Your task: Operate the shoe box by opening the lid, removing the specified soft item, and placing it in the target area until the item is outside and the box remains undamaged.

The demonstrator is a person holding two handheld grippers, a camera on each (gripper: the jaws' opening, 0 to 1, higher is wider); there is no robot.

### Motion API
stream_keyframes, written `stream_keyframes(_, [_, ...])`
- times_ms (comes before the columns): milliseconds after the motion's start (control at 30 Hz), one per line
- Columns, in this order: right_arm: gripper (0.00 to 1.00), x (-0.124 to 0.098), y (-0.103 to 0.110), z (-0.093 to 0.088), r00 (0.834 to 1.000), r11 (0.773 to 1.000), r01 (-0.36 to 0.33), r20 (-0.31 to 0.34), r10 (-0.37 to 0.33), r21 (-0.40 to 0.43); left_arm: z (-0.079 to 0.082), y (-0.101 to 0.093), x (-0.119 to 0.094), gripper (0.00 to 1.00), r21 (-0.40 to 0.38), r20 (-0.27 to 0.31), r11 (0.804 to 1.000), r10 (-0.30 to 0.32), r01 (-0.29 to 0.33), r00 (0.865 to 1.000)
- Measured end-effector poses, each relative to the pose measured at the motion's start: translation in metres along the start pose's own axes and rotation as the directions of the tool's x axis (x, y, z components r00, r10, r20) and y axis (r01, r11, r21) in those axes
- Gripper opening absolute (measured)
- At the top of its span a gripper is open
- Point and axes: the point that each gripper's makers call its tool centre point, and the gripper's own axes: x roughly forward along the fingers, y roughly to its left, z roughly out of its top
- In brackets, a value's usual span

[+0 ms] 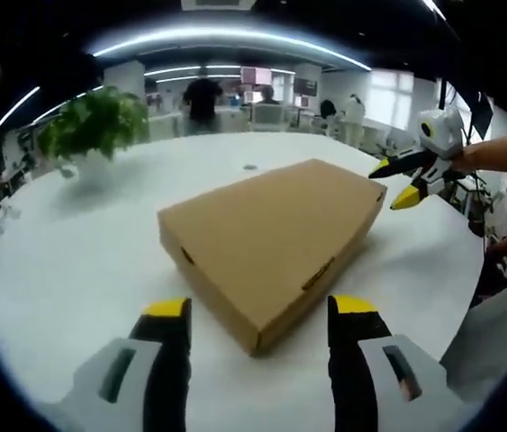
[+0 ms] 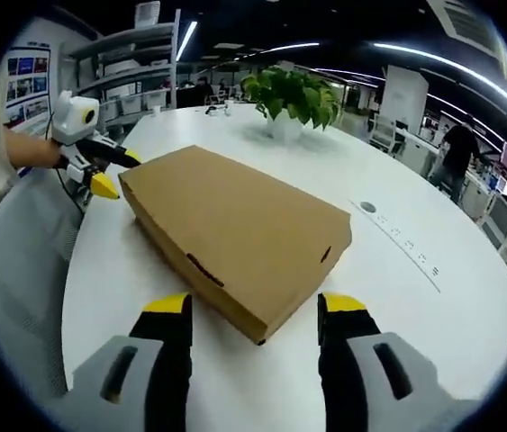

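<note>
A closed brown cardboard shoe box (image 1: 271, 238) lies flat on the white round table (image 1: 73, 270), its lid down. My left gripper (image 1: 260, 310) stands open just short of the box's near corner, nothing between its jaws. At the box's far right corner hovers the right gripper (image 1: 399, 183), held by a hand, its yellow-tipped jaws apart. In the right gripper view the same box (image 2: 235, 225) points a corner at my open right gripper (image 2: 255, 306). Beyond it, the left gripper (image 2: 116, 173) sits open at the box's far left corner. The box's contents are hidden.
A potted green plant (image 1: 95, 121) (image 2: 294, 94) stands on the table past the box. A socket strip (image 2: 397, 236) is set into the tabletop. A grey chair (image 2: 19, 270) stands at the table edge. People and desks fill the office behind.
</note>
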Motion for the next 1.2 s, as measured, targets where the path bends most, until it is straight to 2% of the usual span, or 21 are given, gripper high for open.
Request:
stream_keyframes(67, [0.43,0.002,0.002,0.000,1.000,1.000,-0.005,0.004,0.005,0.002,0.000,0.000,0.002,0.59,-0.002,0.000,1.000,0.002,-0.002,1.000])
stream_keyframes(200, [0.45,0.007,0.002,0.000,1.000,1.000,-0.008,0.002,0.008,0.011,0.001,-0.002,0.005,0.57,-0.016,0.003,1.000,0.001,-0.001,1.000])
stream_keyframes(300, [0.41,0.007,-0.002,0.000,1.000,1.000,0.002,0.005,-0.002,0.029,0.002,-0.003,0.007,0.54,-0.022,0.007,1.000,-0.001,0.001,1.000])
stream_keyframes(1000, [0.41,0.009,0.000,-0.003,0.999,0.993,0.038,0.014,-0.040,0.107,0.000,-0.002,0.011,0.50,-0.019,-0.017,1.000,-0.022,0.022,1.000])
stream_keyframes(1200, [0.40,0.009,0.007,-0.002,0.999,0.990,0.049,0.017,-0.052,0.129,0.001,0.005,0.011,0.50,-0.003,-0.033,0.999,-0.040,0.040,0.999])
